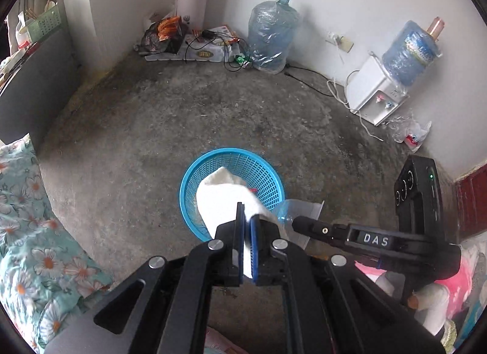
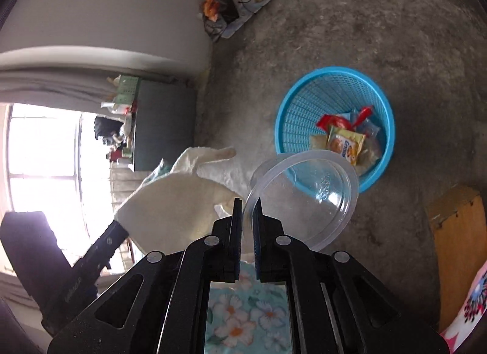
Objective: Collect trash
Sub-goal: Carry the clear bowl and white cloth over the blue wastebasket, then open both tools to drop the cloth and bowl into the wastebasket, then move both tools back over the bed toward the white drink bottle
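Observation:
A blue mesh basket [image 1: 268, 174] stands on the concrete floor; it also shows in the right wrist view [image 2: 304, 104] with snack wrappers [image 2: 347, 138] inside. My left gripper [image 1: 247, 217] is shut on a white paper towel [image 1: 219, 199] and holds it over the basket. My right gripper [image 2: 247, 202] is shut on the rim of a clear plastic bowl [image 2: 307, 196], held above the basket's near edge. The towel [image 2: 170, 205] hangs left of the bowl there. The right gripper [image 1: 299, 221] reaches in from the right in the left wrist view.
Floral bedding [image 1: 33, 232] lies at the left. A water dispenser [image 1: 377, 92], a large water jug [image 1: 274, 34] and a clutter pile with cables [image 1: 194, 40] line the far wall. A cardboard piece [image 2: 456, 244] lies on the floor at the right.

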Motion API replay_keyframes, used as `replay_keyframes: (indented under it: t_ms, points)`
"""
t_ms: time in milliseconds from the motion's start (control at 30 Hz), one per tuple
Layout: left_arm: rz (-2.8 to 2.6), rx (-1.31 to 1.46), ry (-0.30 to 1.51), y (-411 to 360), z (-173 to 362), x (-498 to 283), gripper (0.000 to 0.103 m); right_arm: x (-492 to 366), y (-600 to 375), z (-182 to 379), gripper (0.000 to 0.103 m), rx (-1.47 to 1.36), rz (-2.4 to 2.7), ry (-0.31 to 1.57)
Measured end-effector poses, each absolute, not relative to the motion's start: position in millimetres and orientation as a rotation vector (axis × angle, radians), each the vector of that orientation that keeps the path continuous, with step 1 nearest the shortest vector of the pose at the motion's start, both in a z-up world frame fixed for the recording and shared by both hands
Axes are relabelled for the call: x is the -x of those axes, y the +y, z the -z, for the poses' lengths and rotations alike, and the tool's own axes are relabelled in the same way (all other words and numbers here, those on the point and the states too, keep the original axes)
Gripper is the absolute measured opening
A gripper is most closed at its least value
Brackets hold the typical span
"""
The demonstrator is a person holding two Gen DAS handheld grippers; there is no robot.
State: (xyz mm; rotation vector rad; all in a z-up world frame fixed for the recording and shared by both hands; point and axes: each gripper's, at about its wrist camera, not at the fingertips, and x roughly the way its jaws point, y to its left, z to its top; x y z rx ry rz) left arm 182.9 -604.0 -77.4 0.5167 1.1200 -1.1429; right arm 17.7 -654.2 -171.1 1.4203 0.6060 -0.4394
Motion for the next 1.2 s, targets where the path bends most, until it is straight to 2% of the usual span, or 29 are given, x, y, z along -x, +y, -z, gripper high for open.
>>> replay_keyframes:
  t_ms: [67, 100, 133, 233, 333, 467, 533, 600, 733, 867, 1000, 1200]
  points:
    - [1.094, -0.48, 1.155, -617, 96, -191, 0.029, -28, -677, 197, 0.011, -1.474, 0.432, 0.598]
    - [1.08, -0.451, 1.149, -619, 102, -193, 0.044, -29, -686, 211, 0.016, -1.506, 0.465, 0.603]
    - [1.08, -0.417, 1.136, -619, 107, -195, 0.049, -32, -693, 225, 0.025, -1.534, 0.481, 0.619]
    - [1.11, -0.388, 1.166, -616, 122, -195, 0.051, -35, -701, 252, 0.035, -1.589, 0.512, 0.642]
    - [1.145, -0.367, 1.161, -608, 121, -199, 0.051, -35, -703, 257, 0.041, -1.571, 0.522, 0.631]
    - [1.165, -0.278, 1.149, -593, 101, -207, 0.051, -30, -710, 249, 0.049, -1.577, 0.445, 0.499]
    - [1.18, -0.241, 1.125, -579, 85, -208, 0.051, -30, -715, 244, 0.063, -1.558, 0.382, 0.414]
    - [1.19, -0.216, 1.1, -562, 69, -210, 0.051, -33, -716, 250, 0.071, -1.529, 0.389, 0.408]
    - [1.209, -0.187, 1.046, -516, 36, -211, 0.053, -34, -700, 308, 0.07, -1.583, 0.503, 0.604]
    - [1.213, -0.184, 0.995, -466, 5, -211, 0.054, -15, -684, 325, 0.07, -1.606, 0.539, 0.587]
    - [1.195, -0.166, 0.949, -420, -23, -211, 0.055, 10, -679, 305, 0.07, -1.598, 0.543, 0.504]
    - [1.139, -0.068, 0.838, -329, -66, -204, 0.061, 20, -655, 220, 0.07, -1.375, 0.499, 0.458]
